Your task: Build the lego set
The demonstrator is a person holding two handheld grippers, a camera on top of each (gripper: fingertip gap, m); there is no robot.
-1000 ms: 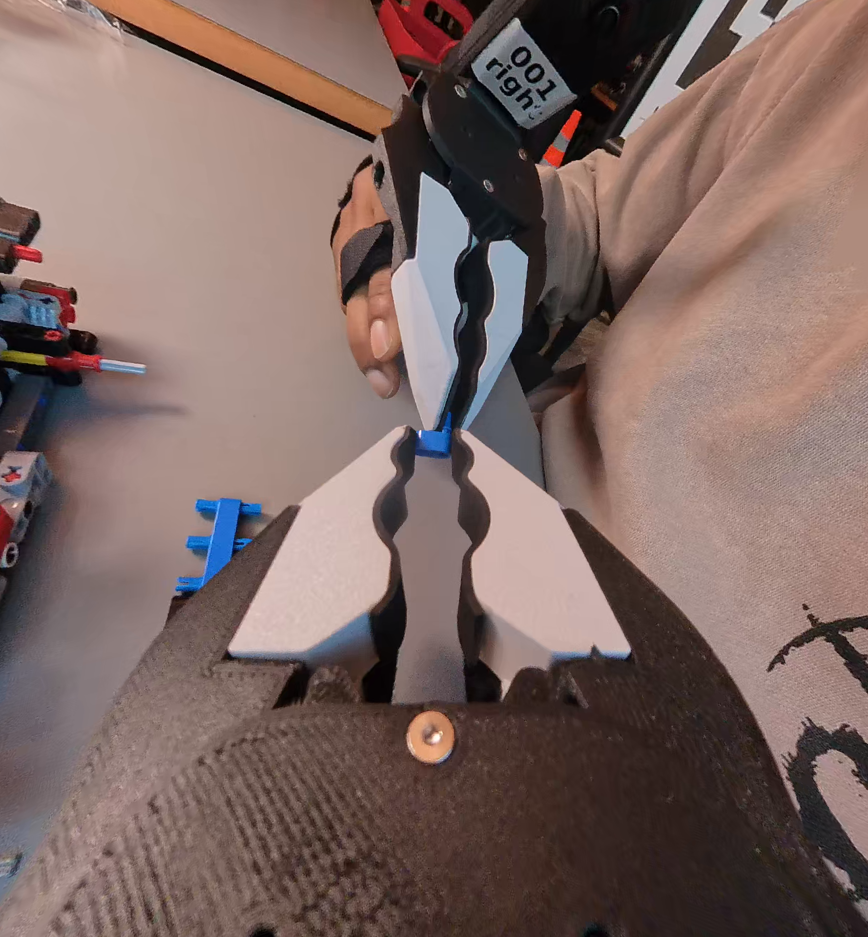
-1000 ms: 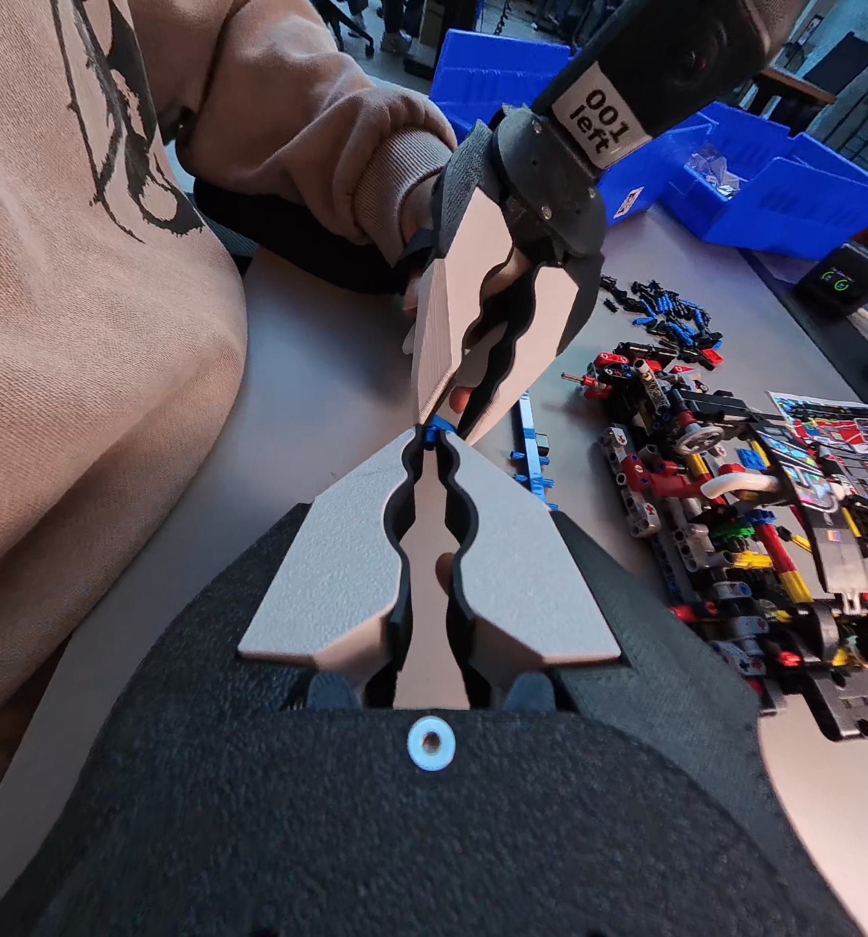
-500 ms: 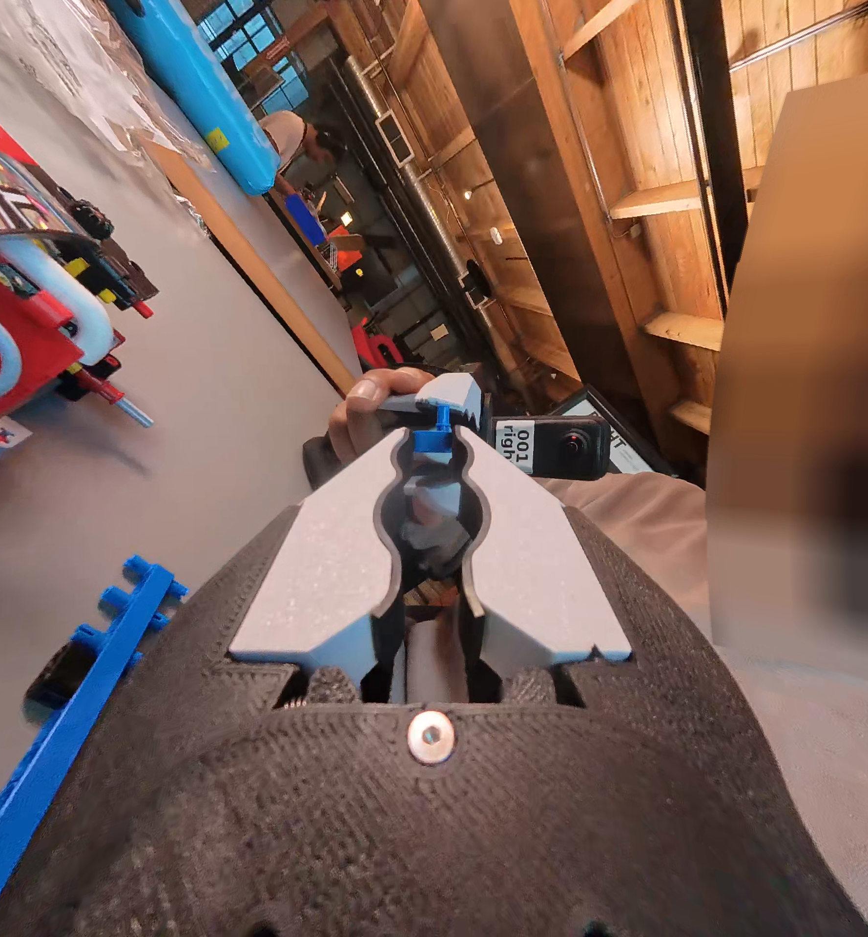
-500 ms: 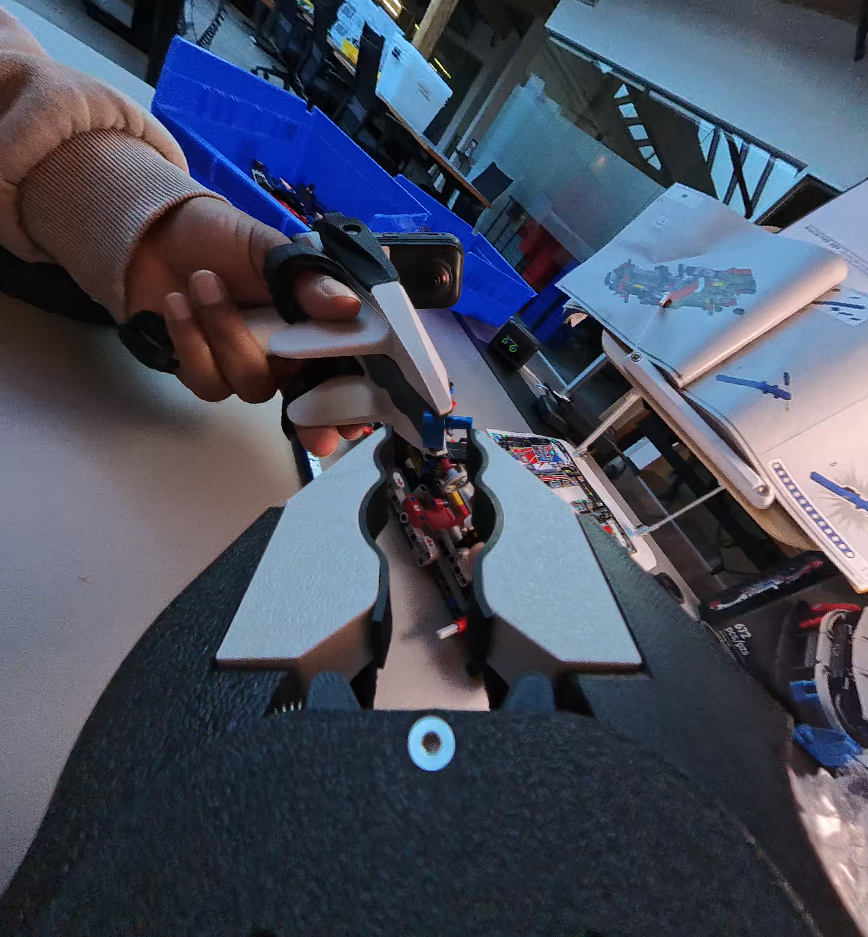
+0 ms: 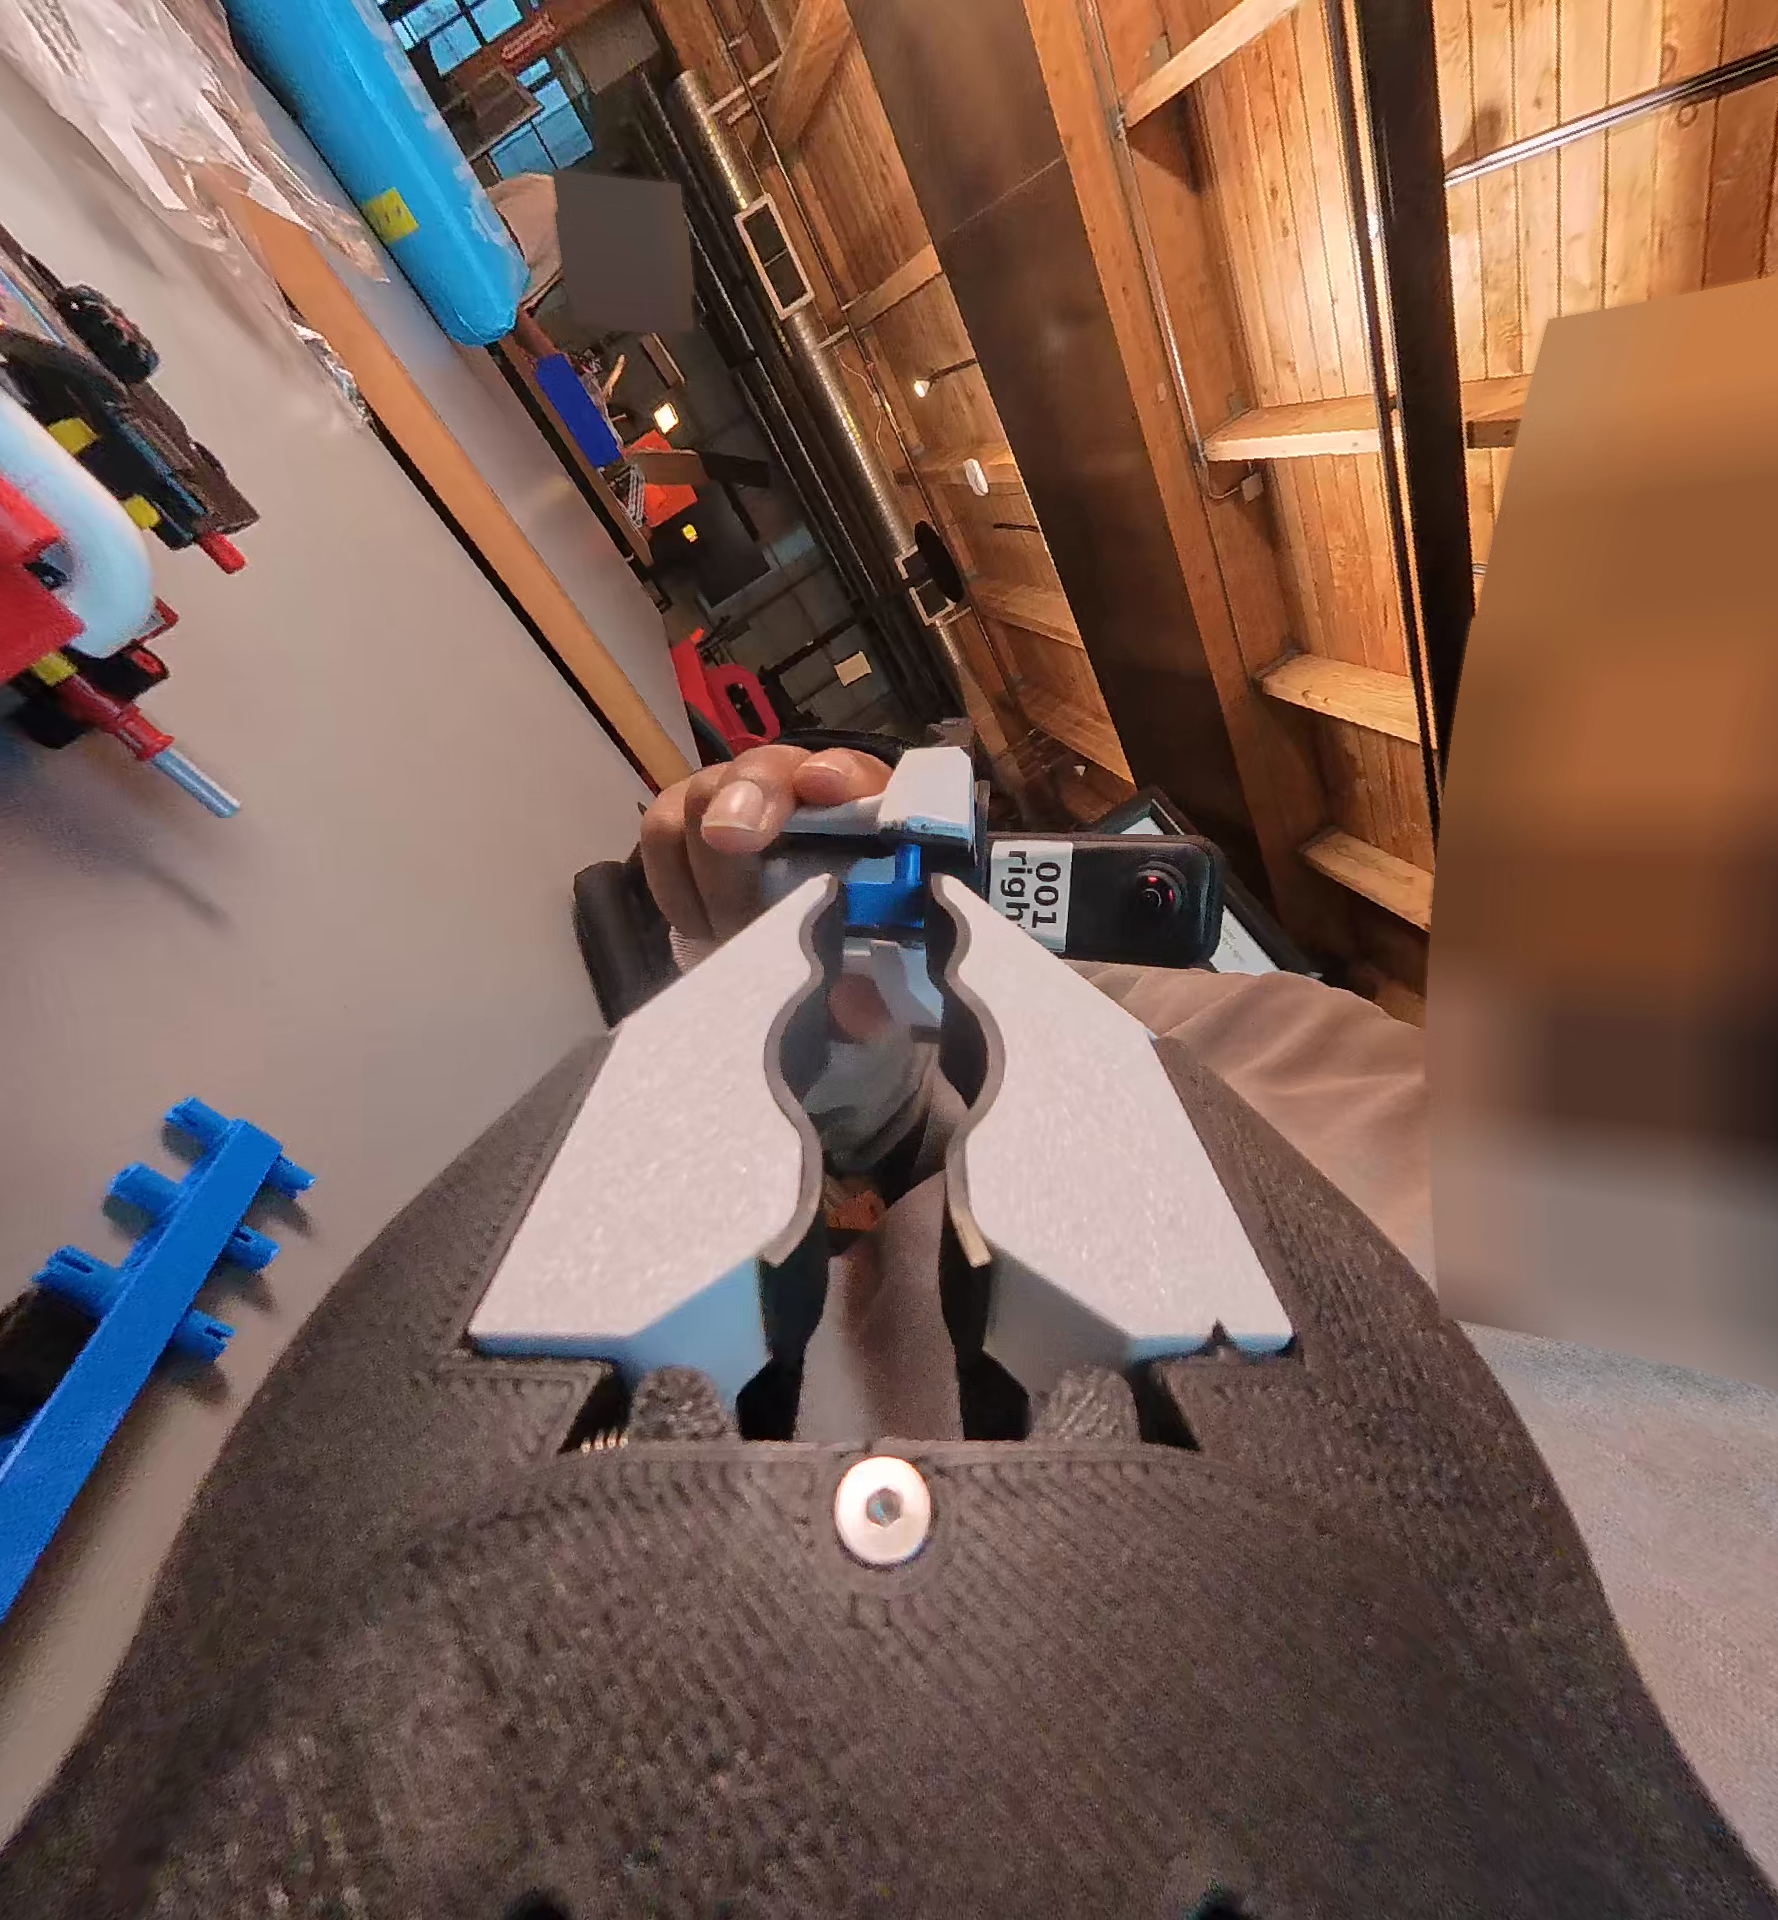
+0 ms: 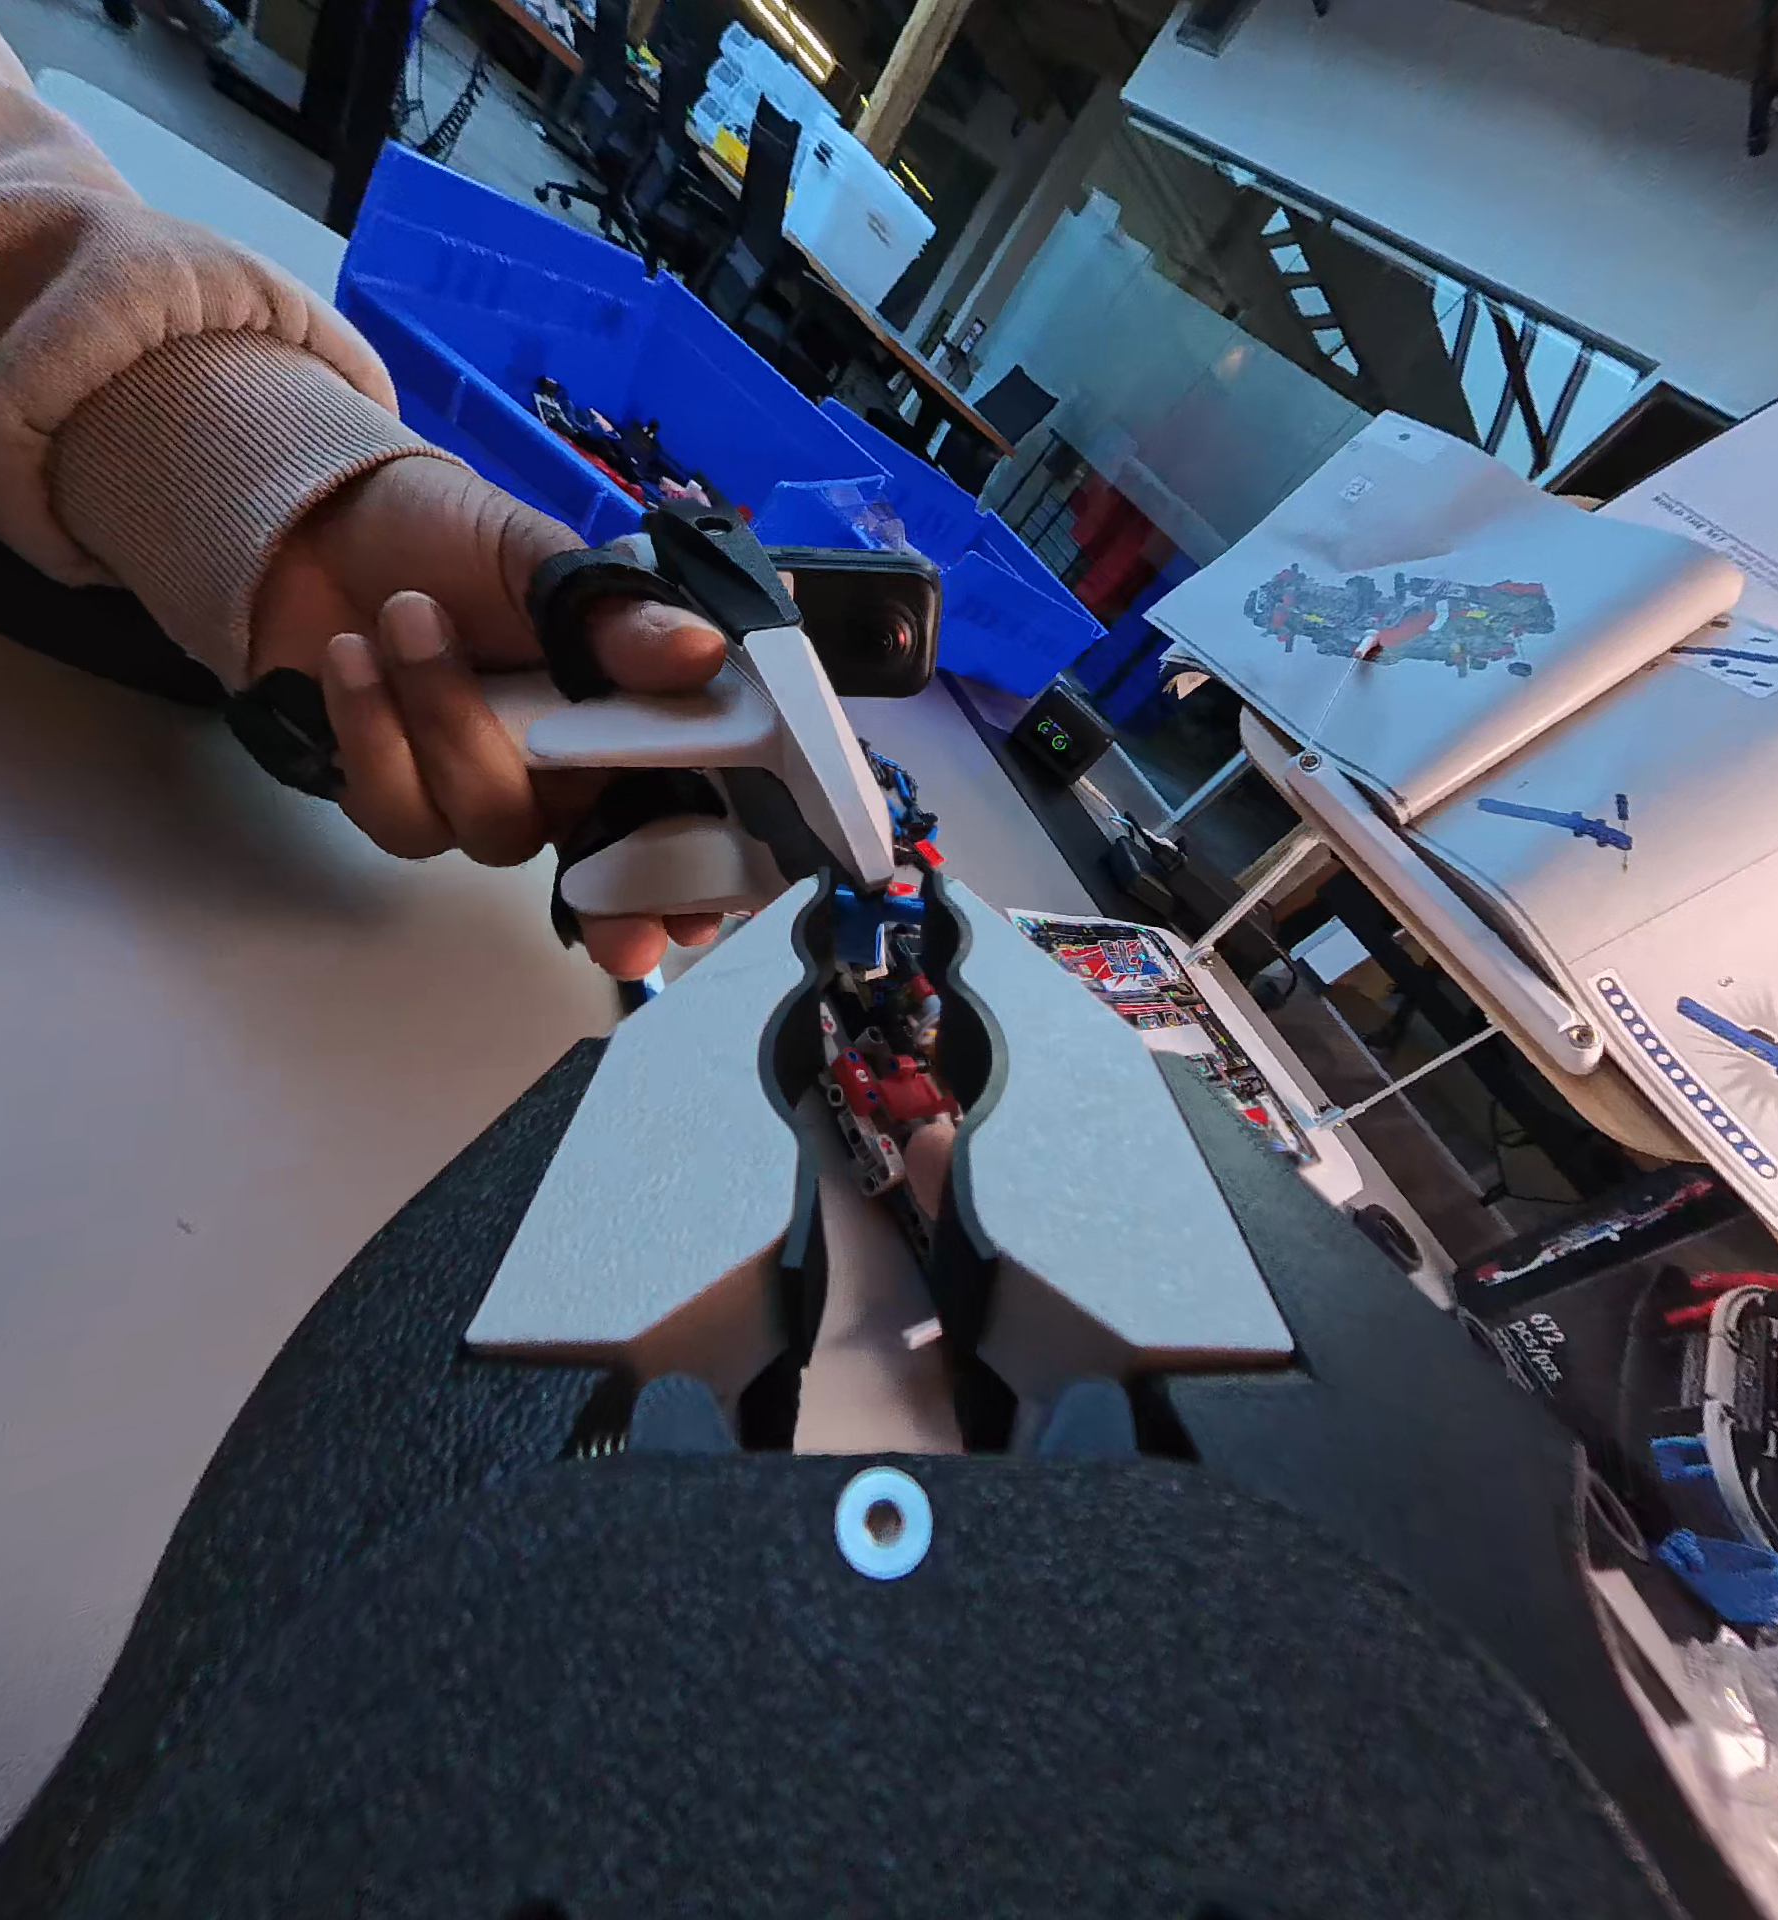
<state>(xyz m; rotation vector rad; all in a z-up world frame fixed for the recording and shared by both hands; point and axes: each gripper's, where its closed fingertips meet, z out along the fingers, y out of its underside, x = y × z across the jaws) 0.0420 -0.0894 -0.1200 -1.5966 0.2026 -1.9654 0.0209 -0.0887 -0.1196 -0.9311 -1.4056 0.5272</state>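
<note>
A large workshop with timber walls and shelving fills the background of the left wrist view; below it runs a pale grey table (image 5: 365, 831). In the right wrist view, blue bins (image 6: 594, 343) stand at eleven o'clock and an open instruction booklet (image 6: 1550, 727) leans on a stand at three o'clock. The part-built lego model (image 5: 23, 561) lies at nine o'clock in the left wrist view, red, black and white. A long blue beam with pins (image 5: 106, 1299) lies flat on the table at eight o'clock, untouched and well apart from both tools.

Both grippers are raised off the table and meet tip to tip. The left gripper (image 5: 880, 899) has its jaws pressed onto a small blue connector piece (image 5: 880, 894). The right gripper (image 6: 869, 914) is narrowed around that same piece (image 6: 859, 920), though a slight gap shows at one side, so I cannot tell whether it truly grips.

The step in hand appears to be a handover or re-orienting of the small connector between the tools. The next move likely calls for one gripper to let go cleanly while the other keeps hold, then carrying the piece to the blue beam or the model and pressing it squarely into a hole.
</note>
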